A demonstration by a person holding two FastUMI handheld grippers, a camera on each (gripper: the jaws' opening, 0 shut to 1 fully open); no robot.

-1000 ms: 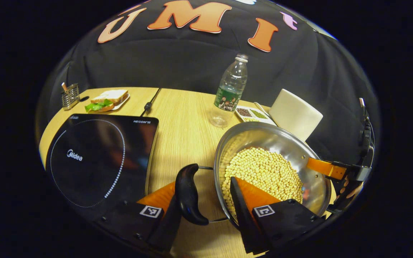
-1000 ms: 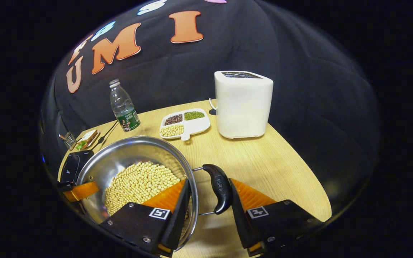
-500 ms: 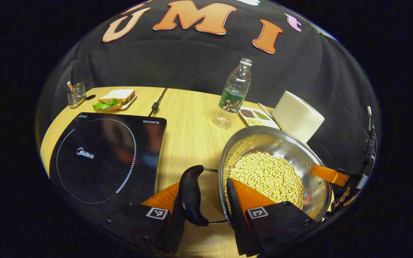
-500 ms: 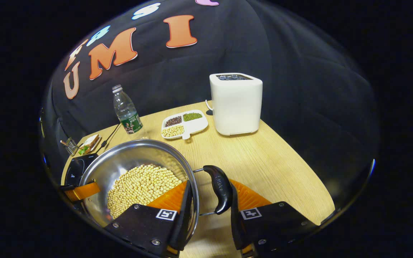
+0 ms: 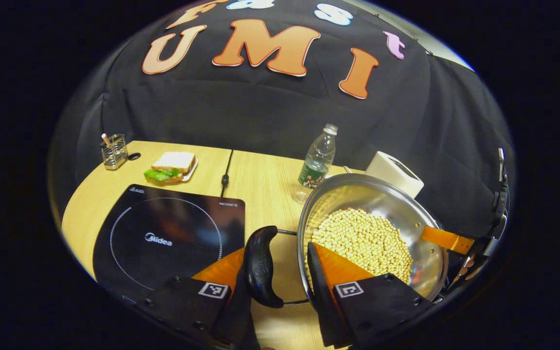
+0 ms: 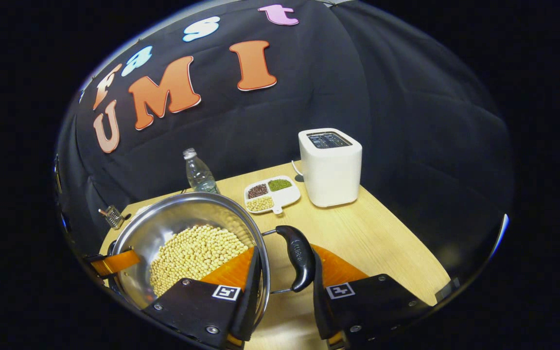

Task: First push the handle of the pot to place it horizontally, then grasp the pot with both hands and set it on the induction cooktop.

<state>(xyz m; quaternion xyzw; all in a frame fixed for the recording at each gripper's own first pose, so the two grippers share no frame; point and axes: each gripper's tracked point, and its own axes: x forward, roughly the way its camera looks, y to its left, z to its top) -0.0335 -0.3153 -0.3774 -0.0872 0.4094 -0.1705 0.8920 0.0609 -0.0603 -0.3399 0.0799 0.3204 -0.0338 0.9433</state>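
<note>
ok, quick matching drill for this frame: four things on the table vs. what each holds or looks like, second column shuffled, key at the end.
Things:
1. pot
2. sectioned dish
3. induction cooktop
4. water bottle

Descriptions:
A. black glass, nothing on it
B. clear plastic, green label, upright
C. steel, holds pale yellow beans
D. white, three kinds of beans in separate compartments

Pairs: 1-C, 2-D, 3-A, 4-B
</note>
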